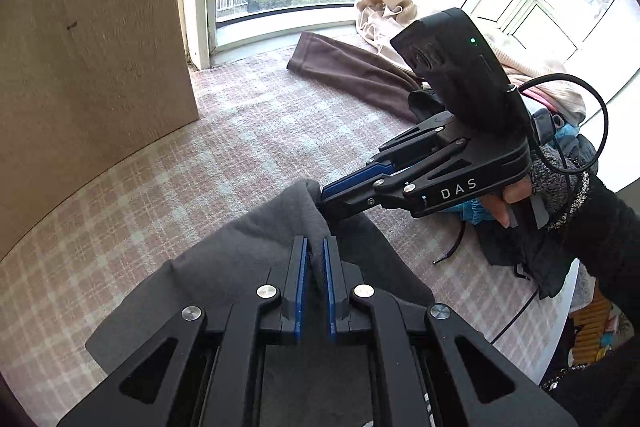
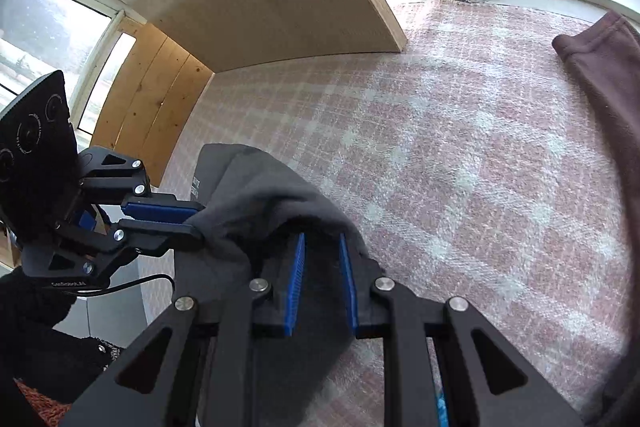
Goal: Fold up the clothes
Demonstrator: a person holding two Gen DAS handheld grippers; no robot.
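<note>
A dark grey garment (image 1: 240,255) is held up over the pink plaid sheet (image 1: 260,131). My left gripper (image 1: 315,247) is shut on a fold of its upper edge, the blue pads nearly touching. My right gripper (image 1: 322,199) comes in from the right, just beyond the left one, and pinches the same edge. In the right wrist view the grey garment (image 2: 260,195) drapes over the right gripper (image 2: 322,239), with cloth filling the narrow gap between the pads. The left gripper (image 2: 200,221) clamps the cloth at the left. The garment's lower part hangs out of sight.
A brown garment (image 1: 348,71) lies stretched on the sheet at the back right, next to a beige one (image 1: 384,15) and a mixed pile of clothes (image 1: 552,91). A wooden board (image 1: 92,47) stands at the left. Windows ring the far side. A black cable (image 1: 516,315) trails at the right.
</note>
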